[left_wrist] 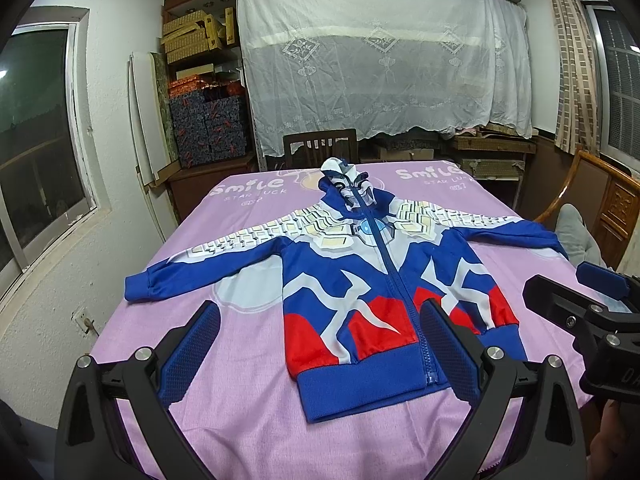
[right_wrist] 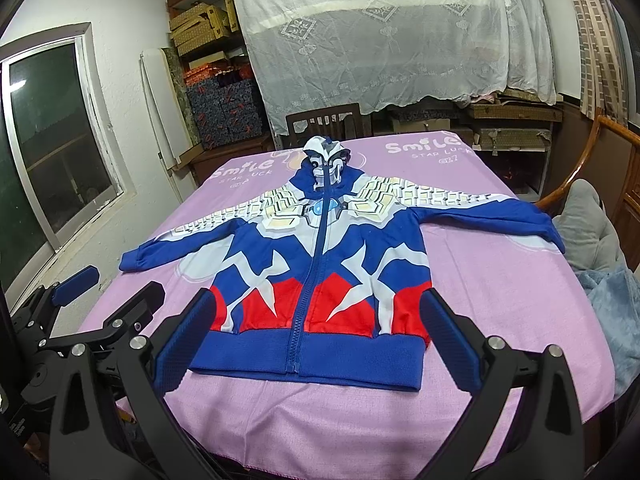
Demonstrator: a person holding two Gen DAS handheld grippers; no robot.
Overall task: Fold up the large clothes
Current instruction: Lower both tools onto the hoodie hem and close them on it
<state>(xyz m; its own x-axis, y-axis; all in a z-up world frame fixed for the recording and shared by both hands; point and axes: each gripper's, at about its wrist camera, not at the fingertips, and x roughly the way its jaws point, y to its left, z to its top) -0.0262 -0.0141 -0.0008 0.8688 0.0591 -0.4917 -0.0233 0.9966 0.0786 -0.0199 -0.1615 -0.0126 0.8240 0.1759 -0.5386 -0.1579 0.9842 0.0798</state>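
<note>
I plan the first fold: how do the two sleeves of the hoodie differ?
The left sleeve lies wholly on the purple cloth; the right sleeve has its cuff at the cloth's edge, beside a grey cushion. Both are spread flat and outward.

Even indoor light fell from above the purple sheet [left_wrist: 256,432], bright and nearly shadowless. The window [left_wrist: 36,136] left of it was dark. Fisheye bending curved walls near black corners; focus stayed sharp, colours slightly bluish.
</note>
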